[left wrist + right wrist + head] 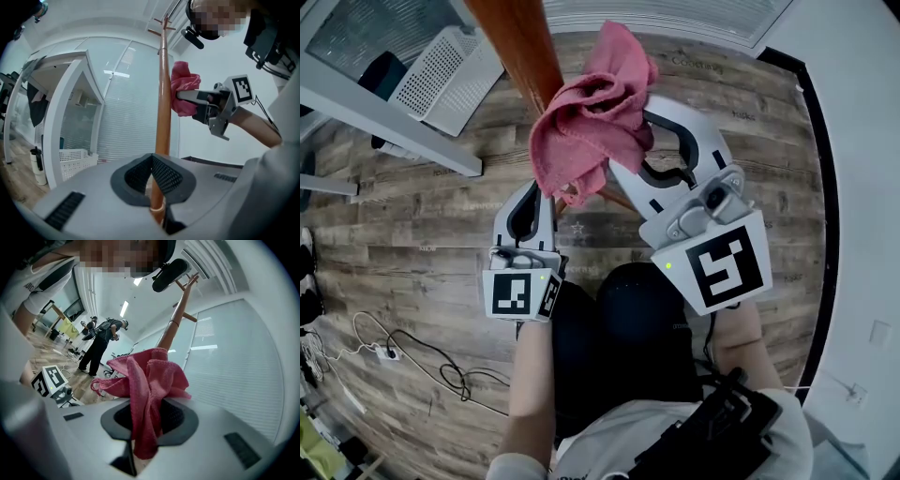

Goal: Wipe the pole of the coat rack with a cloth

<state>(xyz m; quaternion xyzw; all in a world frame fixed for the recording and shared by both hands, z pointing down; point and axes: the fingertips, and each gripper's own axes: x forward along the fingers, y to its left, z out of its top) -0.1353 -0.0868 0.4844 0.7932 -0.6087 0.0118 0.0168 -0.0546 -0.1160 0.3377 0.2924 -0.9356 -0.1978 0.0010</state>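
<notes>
The brown wooden pole of the coat rack rises steeply past my head. A pink cloth is bunched against the pole, with my right gripper shut on it. In the right gripper view the cloth hangs out of the jaws and the pole stands just behind it. Lower down, my left gripper is shut on the pole. In the left gripper view the pole runs up from between the jaws of the left gripper, and the cloth touches its right side.
A white perforated basket and a white frame stand at the left by a glass wall. Cables and a power strip lie on the wood floor. A black strip edges the right wall. A person stands far off.
</notes>
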